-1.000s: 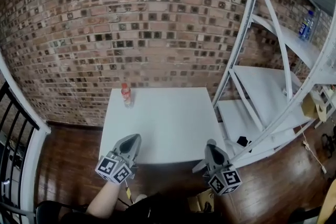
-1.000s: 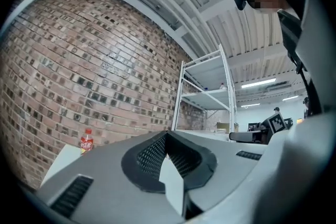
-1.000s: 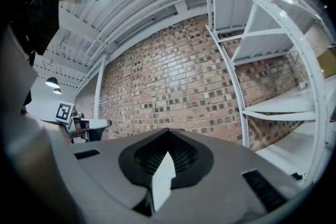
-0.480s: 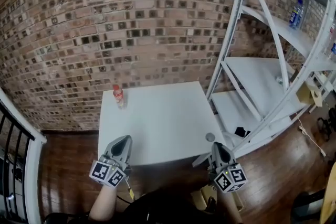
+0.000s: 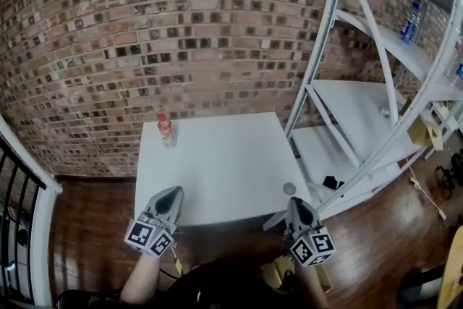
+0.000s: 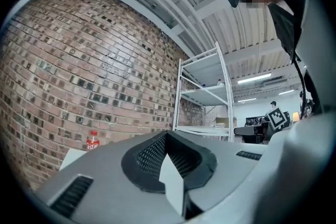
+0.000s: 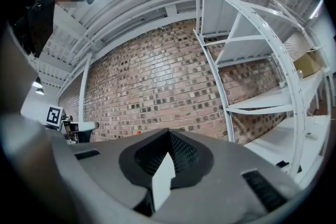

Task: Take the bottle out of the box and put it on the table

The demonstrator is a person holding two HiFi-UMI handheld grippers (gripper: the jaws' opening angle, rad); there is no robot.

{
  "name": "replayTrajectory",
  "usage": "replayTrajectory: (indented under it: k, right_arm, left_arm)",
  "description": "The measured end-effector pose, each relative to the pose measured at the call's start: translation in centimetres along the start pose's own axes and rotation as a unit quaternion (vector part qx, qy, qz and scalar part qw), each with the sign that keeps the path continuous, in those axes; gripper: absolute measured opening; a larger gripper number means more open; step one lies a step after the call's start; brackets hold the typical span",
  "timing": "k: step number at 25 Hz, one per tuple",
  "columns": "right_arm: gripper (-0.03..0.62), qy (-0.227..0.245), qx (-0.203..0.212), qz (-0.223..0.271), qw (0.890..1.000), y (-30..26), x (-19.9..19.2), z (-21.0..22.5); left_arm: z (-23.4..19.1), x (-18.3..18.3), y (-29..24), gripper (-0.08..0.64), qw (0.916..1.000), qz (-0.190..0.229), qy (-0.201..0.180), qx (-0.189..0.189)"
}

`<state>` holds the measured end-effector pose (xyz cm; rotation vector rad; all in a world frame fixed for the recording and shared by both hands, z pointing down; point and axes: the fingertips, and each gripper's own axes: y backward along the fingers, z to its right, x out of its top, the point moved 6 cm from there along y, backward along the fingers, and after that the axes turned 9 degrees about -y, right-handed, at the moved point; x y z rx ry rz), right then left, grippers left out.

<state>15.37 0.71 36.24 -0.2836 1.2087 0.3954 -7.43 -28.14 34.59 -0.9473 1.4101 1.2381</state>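
Observation:
A small clear bottle [image 5: 166, 130] with a red cap and red label stands upright at the far left corner of the white table [image 5: 217, 170]. It also shows in the left gripper view as the bottle [image 6: 92, 140], in front of the brick wall. My left gripper [image 5: 173, 192] hovers at the table's front edge on the left, jaws shut and empty [image 6: 167, 136]. At the front right corner my right gripper [image 5: 292, 203] is likewise shut with nothing in it [image 7: 169, 134]. No box stands on the table.
A brick wall [image 5: 181, 32] backs the table. White metal shelving [image 5: 362, 119] stands close on the right, with bottles [image 5: 409, 22] on a high shelf. A small grey disc [image 5: 289, 188] lies at the table's near right corner. A black railing [image 5: 18, 184] is on the left, above the wooden floor.
The head camera swung a little, so the scene sits lower and further left in the picture. Both grippers stay shut at the table's front edge, and the bottle has not moved.

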Motion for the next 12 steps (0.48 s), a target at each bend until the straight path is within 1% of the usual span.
replayTrajectory:
  k: [4, 6, 12]
  right_arm:
    - [0.0, -0.007, -0.004, -0.002, 1.0, 0.5, -0.2, -0.3]
    - [0.0, -0.005, -0.002, -0.006, 1.0, 0.3, -0.1, -0.3]
    - [0.0, 0.01, 0.008, -0.005, 1.0, -1.2, 0.6, 0.9]
  left_arm:
    - [-0.1, 0.4, 0.6, -0.003, 1.0, -0.008, -0.002, -0.003]
    - [-0.3, 0.5, 0.7, -0.003, 1.0, -0.007, -0.001, 0.001]
    - [-0.7, 0.5, -1.1, -0.003, 0.9998, 0.017, -0.005, 0.008]
